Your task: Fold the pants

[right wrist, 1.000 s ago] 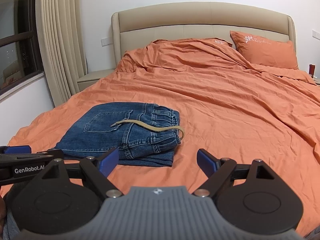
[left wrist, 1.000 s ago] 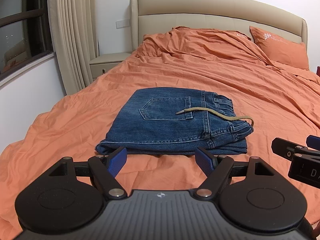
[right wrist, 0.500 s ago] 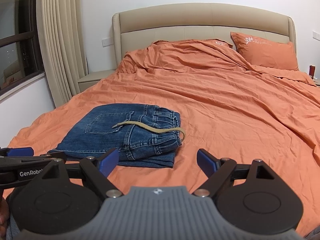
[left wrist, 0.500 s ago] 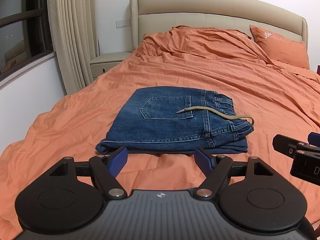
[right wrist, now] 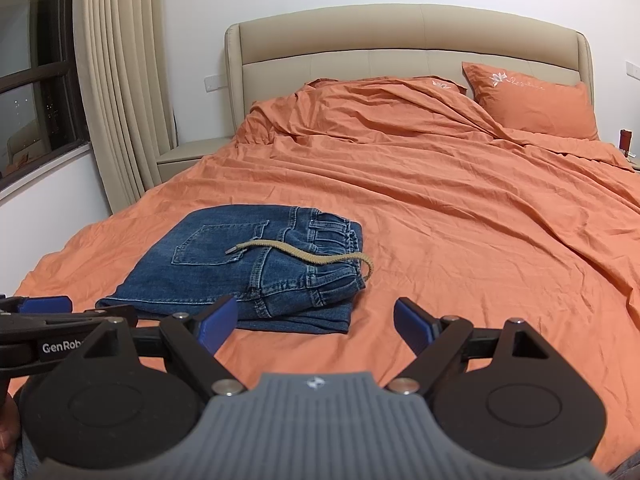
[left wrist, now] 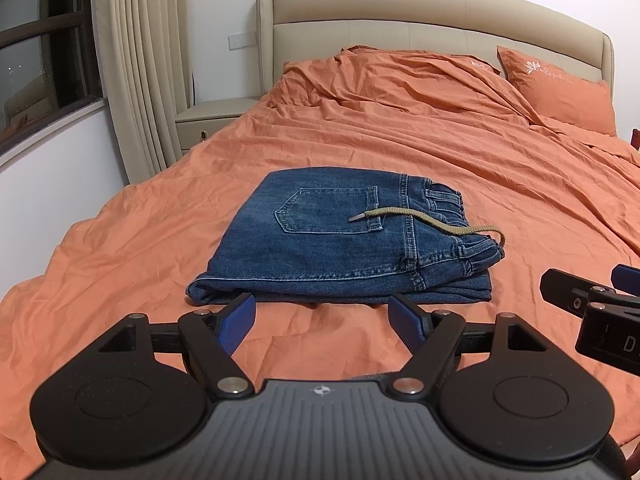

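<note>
Blue denim pants [left wrist: 344, 236] [right wrist: 248, 264] lie folded into a compact stack on the orange bed cover, back pocket up and waistband to the right. A tan drawstring [left wrist: 432, 222] [right wrist: 304, 254] trails across the top. My left gripper [left wrist: 322, 320] hovers open just short of the stack's near edge, nothing between its blue pads. My right gripper [right wrist: 316, 324] is also open and empty, near the stack's right front corner. Each gripper shows at the edge of the other's view.
The orange bed cover [left wrist: 460, 152] is rumpled toward the beige headboard [right wrist: 400, 40], with an orange pillow [right wrist: 532, 96] at the back right. A beige nightstand [left wrist: 212, 124] and curtains [left wrist: 136, 72] stand left of the bed, beside a window.
Both grippers have drawn back a little from the pants and stay open. The folded pants have not moved.
</note>
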Demonstrator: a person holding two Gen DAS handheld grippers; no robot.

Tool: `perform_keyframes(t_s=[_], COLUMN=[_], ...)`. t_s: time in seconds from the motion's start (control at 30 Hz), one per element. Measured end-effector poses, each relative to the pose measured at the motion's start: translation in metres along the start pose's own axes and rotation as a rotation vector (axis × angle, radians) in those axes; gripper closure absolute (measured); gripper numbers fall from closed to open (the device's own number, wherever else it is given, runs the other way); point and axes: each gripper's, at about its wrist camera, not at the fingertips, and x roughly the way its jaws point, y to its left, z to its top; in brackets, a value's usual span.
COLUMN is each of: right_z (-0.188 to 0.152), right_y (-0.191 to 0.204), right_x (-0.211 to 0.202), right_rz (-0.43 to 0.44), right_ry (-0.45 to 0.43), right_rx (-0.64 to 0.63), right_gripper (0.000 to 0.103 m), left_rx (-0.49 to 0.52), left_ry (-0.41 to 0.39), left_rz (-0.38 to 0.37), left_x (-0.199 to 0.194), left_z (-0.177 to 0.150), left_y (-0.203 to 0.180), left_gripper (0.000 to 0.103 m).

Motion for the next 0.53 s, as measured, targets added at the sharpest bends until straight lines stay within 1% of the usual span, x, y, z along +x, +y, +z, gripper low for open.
perform_keyframes(t_s=[0.4, 0.47, 0.53], right_z=[0.0007, 0.0016, 0.0020], right_y=[-0.0010, -0.0019, -0.0032], right_x=[-0.0005, -0.0009, -0.0016], right_rz=[-0.001, 0.001, 0.003], right_ry=[0.003, 0.007, 0.011], right_rx=[-0.004, -0.002, 0.000], right_gripper=[0.021, 0.021, 0.021], left_rx=[-0.002, -0.004, -0.005], left_ry=[0.000, -0.002, -0.001], left_rz=[0.000, -0.005, -0.003], left_x=[0.0001, 0.0004, 0.0008], left_z=[-0.0001, 0.0001, 0.0002], left_y=[-0.0007, 0.0000, -0.0002], left_gripper=[0.015, 0.018, 0.018])
